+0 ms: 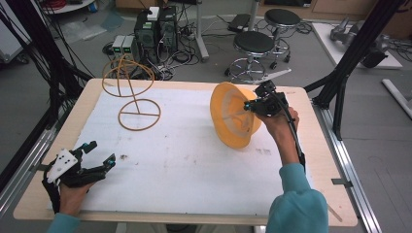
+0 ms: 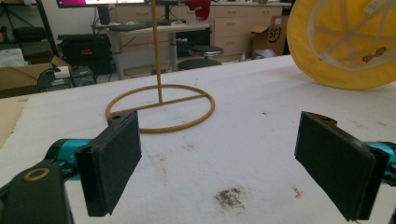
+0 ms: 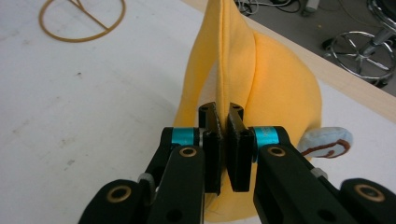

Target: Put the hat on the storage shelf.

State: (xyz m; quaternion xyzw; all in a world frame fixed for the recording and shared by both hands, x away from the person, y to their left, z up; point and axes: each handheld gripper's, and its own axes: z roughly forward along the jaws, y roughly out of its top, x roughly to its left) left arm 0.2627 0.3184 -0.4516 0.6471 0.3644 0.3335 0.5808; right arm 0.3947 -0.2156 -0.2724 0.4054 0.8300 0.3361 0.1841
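Looking down from the high view, the right gripper (image 1: 248, 106) lifts a yellow hat (image 1: 233, 116) over the white mat (image 1: 184, 165). Left gripper view: the left gripper (image 2: 217, 161) gapes wide, empty, facing a wire stand (image 2: 161, 109). Right gripper view: jaws pinch the hat's brim.

a yellow fabric hat (image 1: 233, 116) with a round brim is held up off the white-covered desk (image 1: 184, 165) at its far right part, tilted so its open underside faces left. pale ribs or seams cross the inside of the crown. its brim is pinched in a fold between the pads of the right hand-held gripper (image 3: 226, 135). a small pale blue patch with brown trim (image 3: 325, 142) shows at its side.
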